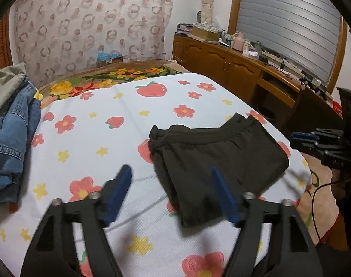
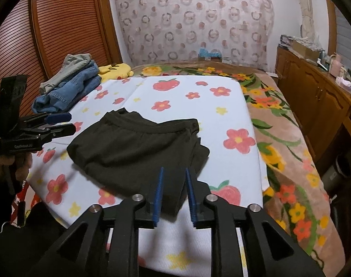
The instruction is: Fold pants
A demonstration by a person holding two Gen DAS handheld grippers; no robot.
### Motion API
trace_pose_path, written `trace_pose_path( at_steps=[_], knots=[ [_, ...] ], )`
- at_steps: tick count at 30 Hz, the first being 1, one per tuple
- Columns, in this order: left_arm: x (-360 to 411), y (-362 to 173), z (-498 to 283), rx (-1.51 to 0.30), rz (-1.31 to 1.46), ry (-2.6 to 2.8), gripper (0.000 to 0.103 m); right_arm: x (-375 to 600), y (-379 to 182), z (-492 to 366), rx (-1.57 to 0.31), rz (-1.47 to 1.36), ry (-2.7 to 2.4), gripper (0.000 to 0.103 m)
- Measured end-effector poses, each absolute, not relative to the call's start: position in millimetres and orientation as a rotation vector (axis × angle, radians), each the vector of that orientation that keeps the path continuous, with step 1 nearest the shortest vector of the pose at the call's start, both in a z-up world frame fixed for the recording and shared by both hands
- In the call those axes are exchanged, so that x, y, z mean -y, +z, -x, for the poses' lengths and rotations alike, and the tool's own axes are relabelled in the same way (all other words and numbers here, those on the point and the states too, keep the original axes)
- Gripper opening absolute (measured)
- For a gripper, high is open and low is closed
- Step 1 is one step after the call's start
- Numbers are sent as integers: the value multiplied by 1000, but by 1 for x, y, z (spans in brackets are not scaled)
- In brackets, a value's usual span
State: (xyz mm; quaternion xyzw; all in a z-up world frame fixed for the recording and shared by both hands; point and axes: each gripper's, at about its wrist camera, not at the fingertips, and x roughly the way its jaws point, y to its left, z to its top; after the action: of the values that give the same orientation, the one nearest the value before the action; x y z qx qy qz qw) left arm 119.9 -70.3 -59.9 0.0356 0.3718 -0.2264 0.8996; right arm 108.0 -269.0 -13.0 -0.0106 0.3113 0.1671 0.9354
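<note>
The dark pants (image 2: 138, 147) lie folded into a compact bundle on the flowered sheet (image 2: 182, 92) of the bed, near its front edge. Left tongs (image 1: 170, 175) hang spread and empty above the bundle's left edge. Right tongs (image 2: 174, 173) stand narrowly parted, gripping nothing. A pile of jeans (image 2: 66, 90) sits at the sheet's far left corner.
</note>
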Motion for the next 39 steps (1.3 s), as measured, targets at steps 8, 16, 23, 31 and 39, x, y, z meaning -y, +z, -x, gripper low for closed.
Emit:
trace_pose_path(
  at_steps=[8, 16, 23, 31, 39],
  knots=[
    [75, -68, -138, -799, -64, -463, 76, 263, -24, -128, -662, 28, 328, 31],
    [79, -81, -164, -853, -47, -451, 76, 265, -28, -154, -672, 14, 297, 38],
    [86, -90, -181, -900, -51, -460, 76, 268, -33, -167, -690, -1, 277, 43],
    [92, -97, -191, -922, -53, -473, 76, 270, -34, -175, -707, 9, 272, 47],
    [95, -101, -191, -926, -41, -519, 55, 271, -39, -181, -737, -8, 285, 48]
  ],
)
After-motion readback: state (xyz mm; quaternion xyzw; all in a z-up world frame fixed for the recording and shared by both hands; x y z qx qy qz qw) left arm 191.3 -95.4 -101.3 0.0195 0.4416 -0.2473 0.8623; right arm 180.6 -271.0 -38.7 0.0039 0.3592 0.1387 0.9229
